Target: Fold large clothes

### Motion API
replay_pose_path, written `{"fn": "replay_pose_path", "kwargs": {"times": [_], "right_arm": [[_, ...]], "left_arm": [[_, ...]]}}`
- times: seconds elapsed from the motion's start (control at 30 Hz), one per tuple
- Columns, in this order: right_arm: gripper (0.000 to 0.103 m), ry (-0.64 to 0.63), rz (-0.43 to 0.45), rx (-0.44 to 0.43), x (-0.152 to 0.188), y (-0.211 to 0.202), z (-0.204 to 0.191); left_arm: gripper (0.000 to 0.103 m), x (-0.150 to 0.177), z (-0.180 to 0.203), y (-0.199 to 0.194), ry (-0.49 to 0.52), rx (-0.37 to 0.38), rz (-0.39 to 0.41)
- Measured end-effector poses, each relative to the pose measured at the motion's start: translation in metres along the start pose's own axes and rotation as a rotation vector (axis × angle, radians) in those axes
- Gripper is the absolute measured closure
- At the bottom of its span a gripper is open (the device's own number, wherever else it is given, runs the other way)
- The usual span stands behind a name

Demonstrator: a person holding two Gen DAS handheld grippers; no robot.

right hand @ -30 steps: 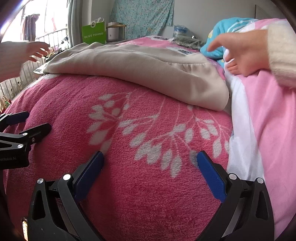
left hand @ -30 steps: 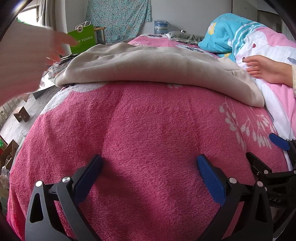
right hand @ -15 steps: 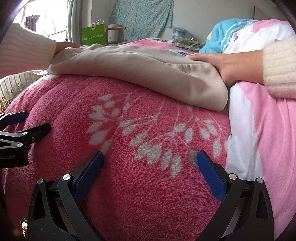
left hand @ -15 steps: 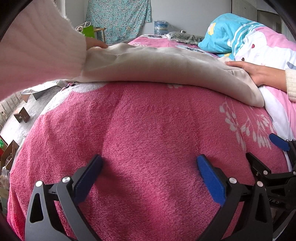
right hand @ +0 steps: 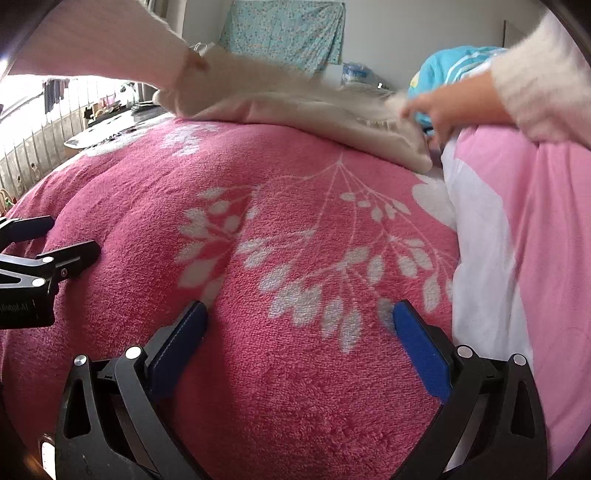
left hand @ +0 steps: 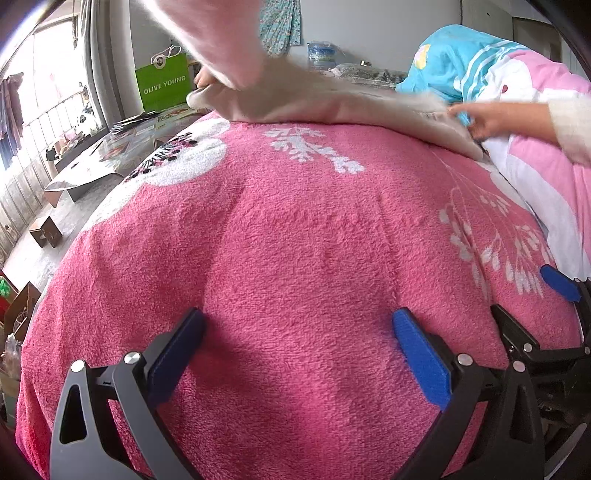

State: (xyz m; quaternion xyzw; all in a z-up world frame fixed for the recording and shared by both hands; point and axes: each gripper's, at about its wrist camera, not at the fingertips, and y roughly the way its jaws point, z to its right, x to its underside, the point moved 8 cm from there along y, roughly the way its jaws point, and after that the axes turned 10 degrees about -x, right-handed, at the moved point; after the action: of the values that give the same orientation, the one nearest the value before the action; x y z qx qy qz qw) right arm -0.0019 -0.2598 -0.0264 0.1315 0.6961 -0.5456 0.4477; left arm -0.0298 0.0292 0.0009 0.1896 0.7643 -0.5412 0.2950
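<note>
At the far end of the bed, a beige garment [left hand: 332, 103] lies across the pink fleece blanket [left hand: 295, 258], its near edge blurred with motion in both views. A person's left hand [left hand: 204, 78], partly hidden behind a fuzzy pale sleeve [left hand: 218, 40], grips the garment's left corner and holds it raised off the blanket. The right hand [right hand: 436, 110] pinches the garment's right corner beside a pink-and-white quilt [right hand: 517, 240] that runs along the blanket's right side. A turquoise pillow [left hand: 454, 66] sits behind that hand.

Nearer the cameras, both tools rest low over the blanket, well apart from the garment. The left gripper [left hand: 295, 354] has its blue-padded fingers spread wide with nothing between them but fleece. The right gripper [right hand: 295, 350] is likewise spread wide and empty, over the white leaf pattern; in the left wrist view its tips show at the right edge, just beside the left tool.

Beyond the bed, a green paper bag [left hand: 164, 86] printed "OLIVE YOUNG" stands by the window, a low glass-topped table [left hand: 110, 147] sits on the floor to the left, and a floral cloth [right hand: 284, 33] hangs on the far wall.
</note>
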Motion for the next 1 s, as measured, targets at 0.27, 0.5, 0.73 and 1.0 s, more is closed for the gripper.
{"fn": "replay_pose_path", "kwargs": {"times": [0.27,0.5,0.73,1.0], "right_arm": [[0.007,-0.002,0.003,0.004,0.0,0.0,0.003],[0.007,-0.004,0.004,0.007,-0.002,0.001,0.004],[0.007,0.014,-0.013,-0.013,-0.005,0.0,0.006],[0.007,0.026,-0.03,-0.027,-0.008,-0.001,0.009]], "left_arm": [[0.004,0.001,0.0,0.0,-0.002,0.0,0.002],[0.004,0.0,0.0,0.0,-0.003,0.0,0.0],[0.004,-0.001,-0.002,0.0,-0.008,0.009,-0.006],[0.004,-0.001,-0.003,0.0,-0.012,0.016,-0.013]]}}
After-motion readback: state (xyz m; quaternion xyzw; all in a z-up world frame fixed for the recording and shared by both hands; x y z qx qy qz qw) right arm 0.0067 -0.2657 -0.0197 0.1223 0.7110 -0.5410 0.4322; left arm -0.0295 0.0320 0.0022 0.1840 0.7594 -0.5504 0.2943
